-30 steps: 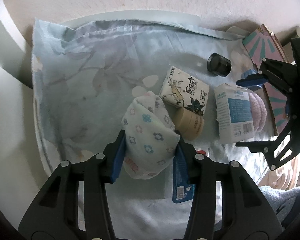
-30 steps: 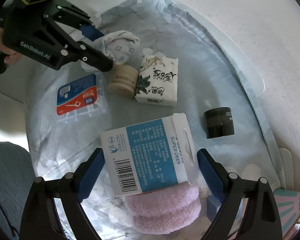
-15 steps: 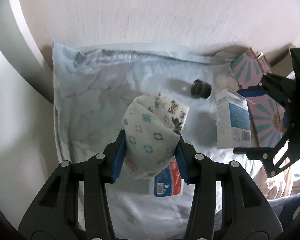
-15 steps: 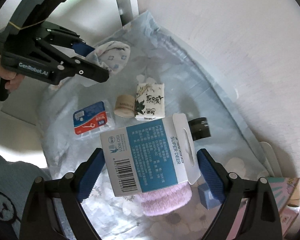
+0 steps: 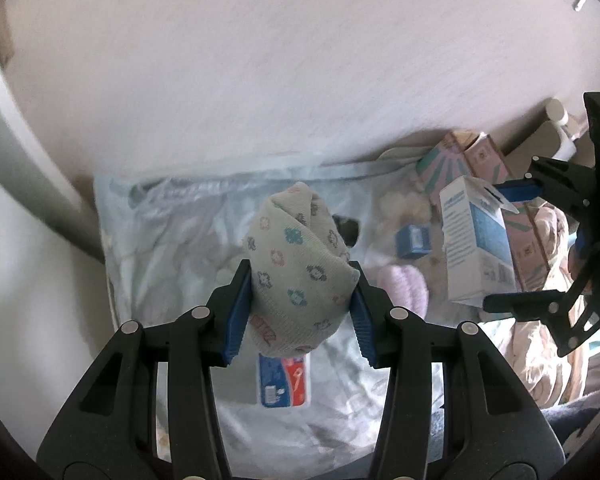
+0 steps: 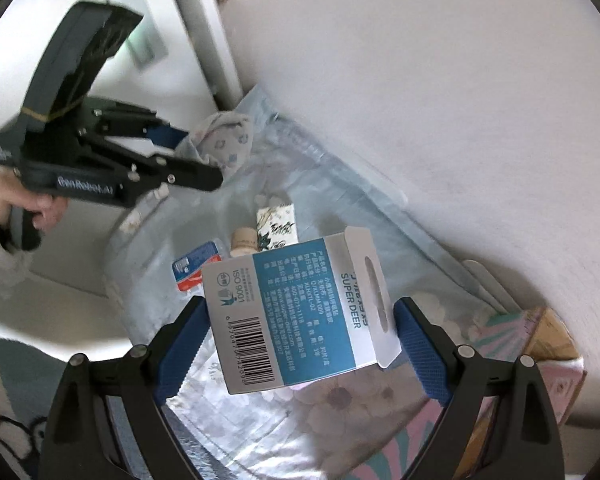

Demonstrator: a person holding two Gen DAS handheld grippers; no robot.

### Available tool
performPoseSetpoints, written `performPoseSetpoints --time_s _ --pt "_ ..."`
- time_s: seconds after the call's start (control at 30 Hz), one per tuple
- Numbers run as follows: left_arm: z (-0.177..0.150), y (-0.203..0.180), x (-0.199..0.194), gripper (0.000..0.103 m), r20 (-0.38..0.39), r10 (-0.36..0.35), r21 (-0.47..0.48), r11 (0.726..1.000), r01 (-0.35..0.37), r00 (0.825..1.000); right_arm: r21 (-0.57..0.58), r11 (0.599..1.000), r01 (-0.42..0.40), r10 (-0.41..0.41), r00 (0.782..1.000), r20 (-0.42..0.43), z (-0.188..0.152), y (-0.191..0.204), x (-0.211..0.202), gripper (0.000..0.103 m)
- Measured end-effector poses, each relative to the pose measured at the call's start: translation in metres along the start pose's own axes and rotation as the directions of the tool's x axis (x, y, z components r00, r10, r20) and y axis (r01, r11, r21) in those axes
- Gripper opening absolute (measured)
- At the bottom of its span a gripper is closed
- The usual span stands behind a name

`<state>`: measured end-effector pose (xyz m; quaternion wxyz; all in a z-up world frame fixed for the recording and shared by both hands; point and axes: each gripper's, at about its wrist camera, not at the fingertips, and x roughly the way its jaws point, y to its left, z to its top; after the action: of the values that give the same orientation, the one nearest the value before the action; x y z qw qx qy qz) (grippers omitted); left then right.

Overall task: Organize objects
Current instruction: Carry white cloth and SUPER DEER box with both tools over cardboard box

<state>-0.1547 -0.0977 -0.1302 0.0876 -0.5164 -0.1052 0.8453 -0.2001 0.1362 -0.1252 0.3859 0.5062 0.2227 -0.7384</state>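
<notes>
The left tongs were clenched on a rolled pale knitted sock with small coloured flower prints, their blue ribbed pads pressing its two sides. The sock's long axis ran forward along the fingers, its rounded end pointing away from the camera and its open end, marked with red lettering, nearest the tongs. In the right wrist view the same tongs pointed to the right across the picture and slightly downward, held from behind by a person's hand in a fuzzy pale sleeve wrapped round the grip. The right tongs grasped a white and blue cardboard box with a barcode and a hang tab across its width, blue pads on its opposite edges. The box's long axis lay crosswise between the fingers, tilted, the hang tab to the right and the barcode to the lower left. Both things hung clear above a pale blue floral cloth bag lying flat. On that bag lay a blue and red flat packet, a small dark round jar, a little blue box and lilac round pads; the right view also showed a beige cylinder just beside a white patterned tissue pack. A pink and teal striped carton stood beyond, against the pale wall.
</notes>
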Motion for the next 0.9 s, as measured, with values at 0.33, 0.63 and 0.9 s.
performPoseSetpoints --time_s 0.33,0.63,0.9 --pt "0.037 -0.051 -0.012 0.042 0.044 -0.045 0.071 0.997 0.042 0.998 0.142 0.988 0.061 -0.07 0.996 0.061 -0.014 -0.04 -0.065 0.09" --pt "0.069 -0.107 -0.001 0.042 0.043 -0.098 0.16 0.983 0.09 0.994 0.306 0.944 0.121 -0.152 0.985 0.078 -0.05 -0.083 -0.108 0.09" --pt "0.093 -0.163 0.023 0.042 0.011 -0.149 0.241 0.96 0.142 0.989 0.421 0.892 0.165 -0.208 0.976 0.059 -0.091 -0.112 -0.123 0.09"
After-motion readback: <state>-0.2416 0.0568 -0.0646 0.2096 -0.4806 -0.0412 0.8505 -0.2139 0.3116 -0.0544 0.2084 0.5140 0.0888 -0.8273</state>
